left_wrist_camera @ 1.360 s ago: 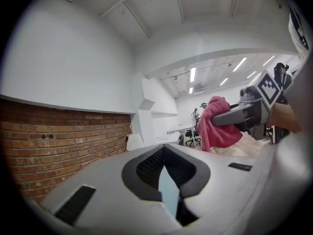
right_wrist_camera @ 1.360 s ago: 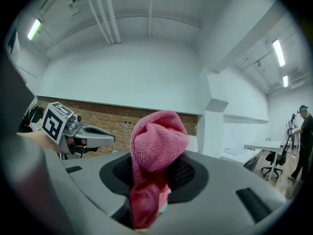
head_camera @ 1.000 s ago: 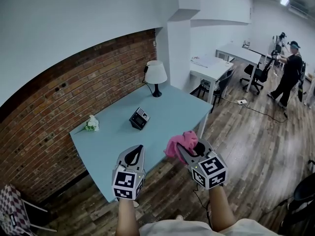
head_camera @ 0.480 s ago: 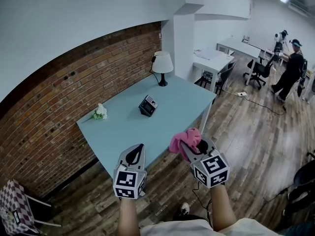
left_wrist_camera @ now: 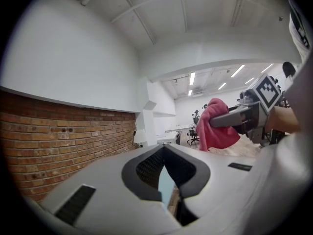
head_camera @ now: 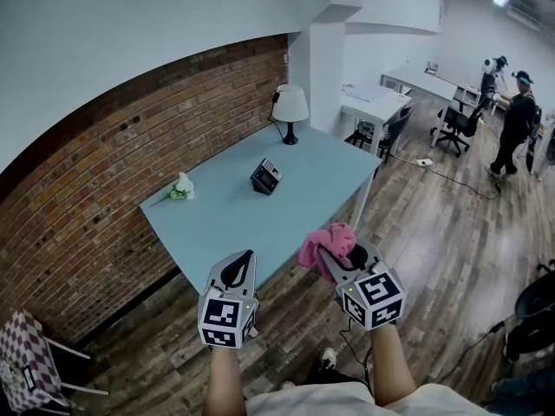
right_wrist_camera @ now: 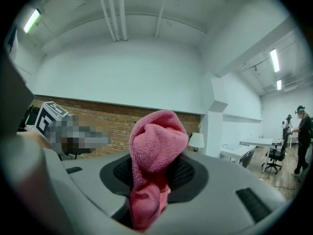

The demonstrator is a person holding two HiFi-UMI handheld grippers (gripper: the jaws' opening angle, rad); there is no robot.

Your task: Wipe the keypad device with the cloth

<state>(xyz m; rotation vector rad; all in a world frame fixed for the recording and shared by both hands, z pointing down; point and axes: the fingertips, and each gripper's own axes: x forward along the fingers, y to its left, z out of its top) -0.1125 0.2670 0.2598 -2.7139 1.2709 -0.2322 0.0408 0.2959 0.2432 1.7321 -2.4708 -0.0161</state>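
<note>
keypad device (head_camera: 266, 176) higher in view | left tongs (head_camera: 244, 260) pressed together, empty | right tongs (head_camera: 328, 258) pinching cloth (head_camera: 319, 241)

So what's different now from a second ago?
The view shifted: the blue table, with its keypad device, lamp and white flowers, now sits higher and looks smaller in the head view. Nothing was grabbed or dropped. Same as before: the right hand-held gripper clamps the pink cloth, and the left hand-held gripper is shut and empty.

Bright ceiling strip lights (right_wrist_camera: 275, 60), fisheye edge distortion, sharp focus
</note>
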